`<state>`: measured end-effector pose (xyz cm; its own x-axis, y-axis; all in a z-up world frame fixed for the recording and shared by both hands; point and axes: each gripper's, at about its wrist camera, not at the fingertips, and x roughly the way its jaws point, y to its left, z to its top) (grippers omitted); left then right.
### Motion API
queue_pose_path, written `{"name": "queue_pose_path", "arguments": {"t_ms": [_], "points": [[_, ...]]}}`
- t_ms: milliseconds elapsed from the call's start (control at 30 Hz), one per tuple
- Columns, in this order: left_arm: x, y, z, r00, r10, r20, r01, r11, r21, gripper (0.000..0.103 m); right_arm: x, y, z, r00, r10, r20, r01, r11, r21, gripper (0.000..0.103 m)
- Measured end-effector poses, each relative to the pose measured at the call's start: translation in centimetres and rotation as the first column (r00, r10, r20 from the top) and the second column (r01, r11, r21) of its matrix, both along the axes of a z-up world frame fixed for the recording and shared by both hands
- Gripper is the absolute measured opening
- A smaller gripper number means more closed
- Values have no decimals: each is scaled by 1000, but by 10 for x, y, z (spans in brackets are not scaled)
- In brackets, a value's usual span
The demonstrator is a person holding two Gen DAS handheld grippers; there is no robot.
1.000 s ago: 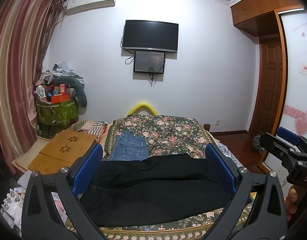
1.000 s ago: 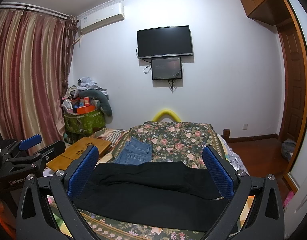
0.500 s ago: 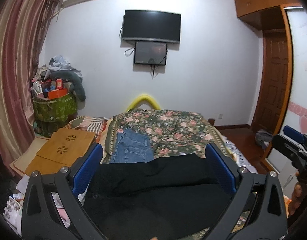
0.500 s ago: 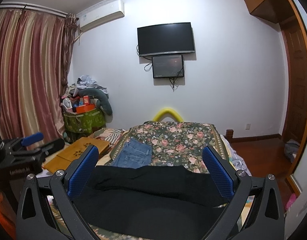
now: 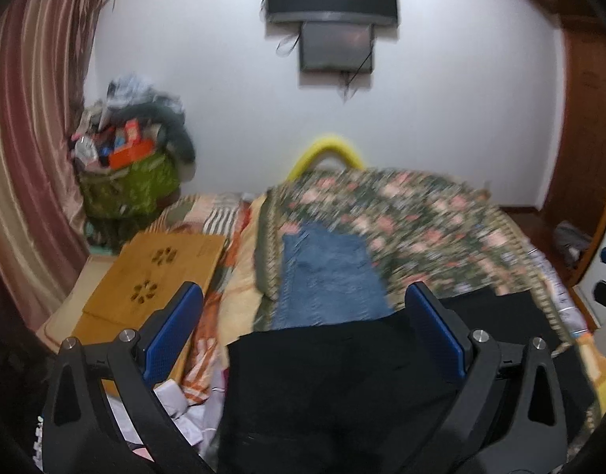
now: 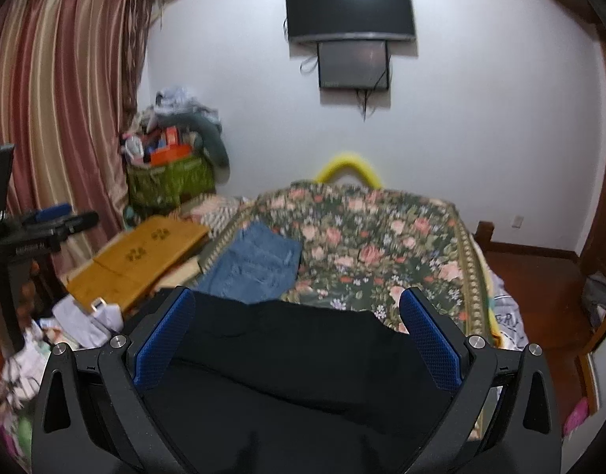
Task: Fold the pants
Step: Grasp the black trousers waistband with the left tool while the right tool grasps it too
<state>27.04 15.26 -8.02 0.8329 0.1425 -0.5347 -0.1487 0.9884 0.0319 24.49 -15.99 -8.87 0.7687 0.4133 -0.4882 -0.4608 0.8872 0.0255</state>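
Observation:
Black pants (image 5: 342, 387) lie spread across the near end of the bed on a floral cover (image 5: 421, 217); they also show in the right wrist view (image 6: 303, 375). My left gripper (image 5: 303, 324) is open and empty above the pants' left part. My right gripper (image 6: 297, 326) is open and empty above the pants' right part. Folded blue jeans (image 5: 326, 276) lie just beyond the black pants, also in the right wrist view (image 6: 255, 264). The near edge of the pants is hidden below both views.
A wooden lap desk (image 5: 153, 276) sits left of the bed with loose papers (image 6: 85, 316) near it. A green basket piled with clutter (image 5: 129, 173) stands by the striped curtain (image 5: 26, 158). A TV (image 6: 350, 8) hangs on the far wall. A wooden door (image 5: 587, 138) is at right.
Both grippers have tilted down and moved closer to the black pants. The left gripper has swung left, toward the pants' left end. Both stay open.

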Motion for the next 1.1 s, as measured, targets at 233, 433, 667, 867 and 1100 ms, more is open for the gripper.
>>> {"name": "queue_pose_path", "arguments": {"t_ms": [233,433,667,867,1100], "points": [[81,71,-92,966,100,-239,-110,994,-25,103,71,17,-53,980,60,-187,-77,993,-87,103],[121,113,-175,897,92,-432,-159,980,-122,101,127,27,-94,957,34,-287,-83,984,-160,102],[144,124,-223,841,59,-537,-163,975,-149,76,184,42,-130,934,31,-356,-125,962,-243,94],[151,121,-236,823,21,-567,-159,968,-194,55,199,49,-152,922,67,-382,-168,956,-239,80],[143,109,-225,824,43,-566,-146,980,-137,23,184,60,-151,900,139,-413,-249,942,-226,28]]}}
